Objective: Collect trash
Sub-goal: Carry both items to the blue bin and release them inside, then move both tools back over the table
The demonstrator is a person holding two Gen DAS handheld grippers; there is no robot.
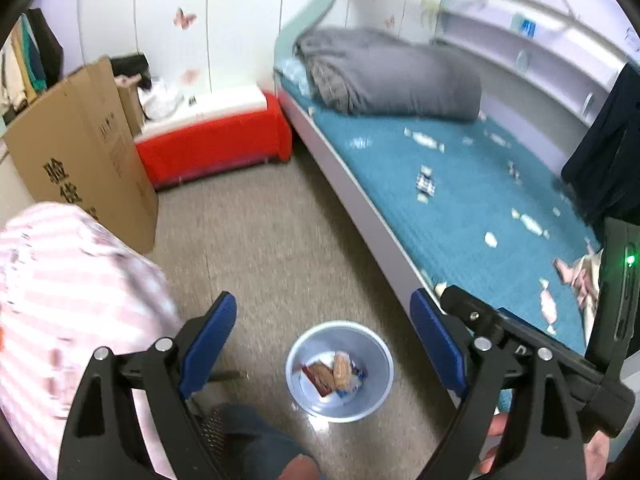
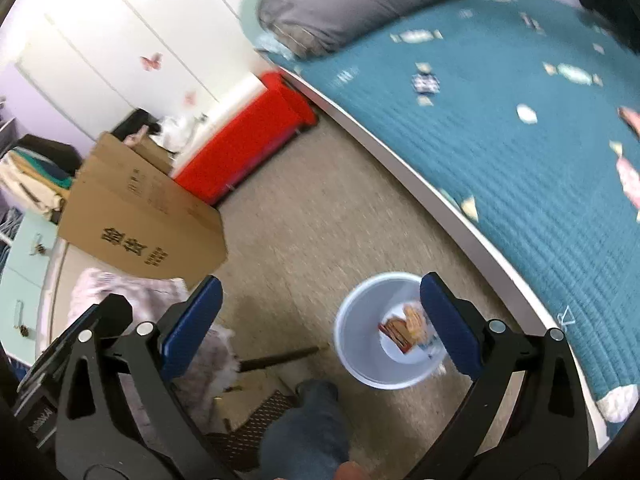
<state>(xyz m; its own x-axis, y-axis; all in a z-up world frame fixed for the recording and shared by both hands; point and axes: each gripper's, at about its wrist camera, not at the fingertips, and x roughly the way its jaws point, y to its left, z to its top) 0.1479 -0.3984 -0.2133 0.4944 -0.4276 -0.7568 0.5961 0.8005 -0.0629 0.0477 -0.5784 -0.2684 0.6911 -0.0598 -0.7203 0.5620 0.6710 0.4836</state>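
Observation:
A pale blue trash bin (image 1: 298,364) stands on the floor beside the bed, and it shows in the right wrist view (image 2: 356,344) too. Snack wrappers (image 1: 334,372) lie in its bottom. My left gripper (image 1: 322,344) is open and empty, high above the bin. My right gripper (image 2: 320,322) is open and empty, also above the floor, with the bin under its right finger. Several wrappers lie on the teal bedspread (image 1: 440,184), among them a dark checked one (image 1: 425,183) that the right wrist view (image 2: 425,82) also shows, and a white one (image 2: 527,113).
A grey folded blanket (image 1: 384,76) lies at the bed's head. A red bench (image 1: 212,148) and a cardboard box (image 1: 84,148) stand by the white wardrobe. A pink striped cloth (image 1: 60,300) is at the left. My knee in jeans (image 2: 304,428) is below.

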